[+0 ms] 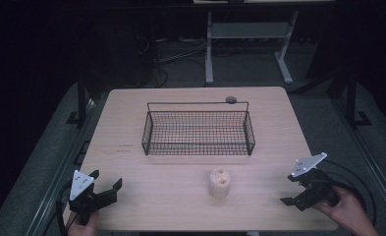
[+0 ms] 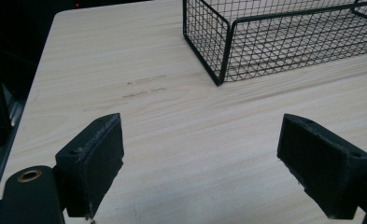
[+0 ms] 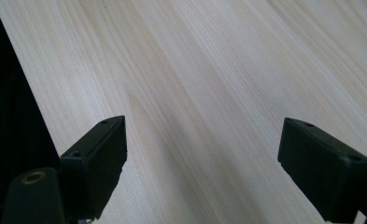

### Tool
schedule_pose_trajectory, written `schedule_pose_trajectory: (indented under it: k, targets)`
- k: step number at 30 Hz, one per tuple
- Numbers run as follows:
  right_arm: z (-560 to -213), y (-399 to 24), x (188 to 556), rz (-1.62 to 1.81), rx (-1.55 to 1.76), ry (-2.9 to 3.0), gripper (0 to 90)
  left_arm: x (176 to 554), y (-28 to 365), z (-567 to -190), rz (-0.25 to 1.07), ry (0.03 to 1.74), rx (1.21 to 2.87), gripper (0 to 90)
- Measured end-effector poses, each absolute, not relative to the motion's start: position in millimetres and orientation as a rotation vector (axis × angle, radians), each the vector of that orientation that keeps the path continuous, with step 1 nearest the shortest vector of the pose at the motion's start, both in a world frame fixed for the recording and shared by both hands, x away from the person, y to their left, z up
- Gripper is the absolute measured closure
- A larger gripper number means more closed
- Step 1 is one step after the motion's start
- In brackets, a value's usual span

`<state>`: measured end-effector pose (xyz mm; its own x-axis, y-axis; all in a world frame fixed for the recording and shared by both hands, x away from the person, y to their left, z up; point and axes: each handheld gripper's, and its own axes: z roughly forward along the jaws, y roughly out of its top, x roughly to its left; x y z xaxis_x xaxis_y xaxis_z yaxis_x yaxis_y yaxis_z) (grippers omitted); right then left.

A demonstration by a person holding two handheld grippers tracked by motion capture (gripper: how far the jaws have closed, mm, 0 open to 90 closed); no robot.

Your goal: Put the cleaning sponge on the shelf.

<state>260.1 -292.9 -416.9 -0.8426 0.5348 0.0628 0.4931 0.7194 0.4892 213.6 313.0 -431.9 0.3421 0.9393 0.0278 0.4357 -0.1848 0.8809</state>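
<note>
A black wire basket (image 1: 198, 144) stands empty in the middle of the wooden table (image 1: 131, 123); its near left corner (image 2: 221, 74) shows in the left gripper view. A pale, porous loofah chunk (image 1: 219, 183) stands upright in front of the basket. My left gripper (image 1: 105, 182) rests at the table's front left corner, open, nothing between its pads (image 2: 97, 158). My right gripper (image 1: 289, 189) is at the front right edge, open too, jaws over bare wood, one pad (image 3: 99, 161) near the table edge.
A small round grey object (image 1: 231, 100) lies at the basket's far rim. Behind the table stand a white desk frame (image 1: 209, 49) and cables on a dark floor. Bare wood lies on both sides of the loofah. Faint scuff marks (image 2: 144, 86) sit left of the basket.
</note>
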Motion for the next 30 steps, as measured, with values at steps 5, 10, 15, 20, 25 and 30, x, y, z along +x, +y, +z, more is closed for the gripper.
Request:
schedule_pose_trajectory:
  k: [5,10,15,20,25,30]
  targets:
    - [-412.3,-286.0,264.2,0.752,0.811,2.853,15.1,213.1,312.2,-431.5,0.772,1.222,1.772,13.8]
    - [-407.8,-278.2,268.0,0.719,0.763,2.879,15.1,212.3,312.5,-430.3,0.78,1.212,1.775,13.8]
    - [-400.3,-267.2,268.5,0.729,0.706,2.88,15.1,211.3,313.0,-430.5,0.773,1.209,1.771,13.8]
    - [-397.3,-257.0,272.4,0.703,0.674,2.905,15.1,210.6,313.8,-429.4,0.777,1.21,1.757,13.8]
    - [-392.7,-246.7,275.4,0.695,0.628,2.921,15.2,212.1,314.7,-429.4,0.782,1.216,1.761,13.8]
    - [-389.2,-238.1,279.2,0.663,0.597,2.939,15.2,212.1,314.1,-429.5,0.782,1.21,1.764,13.8]
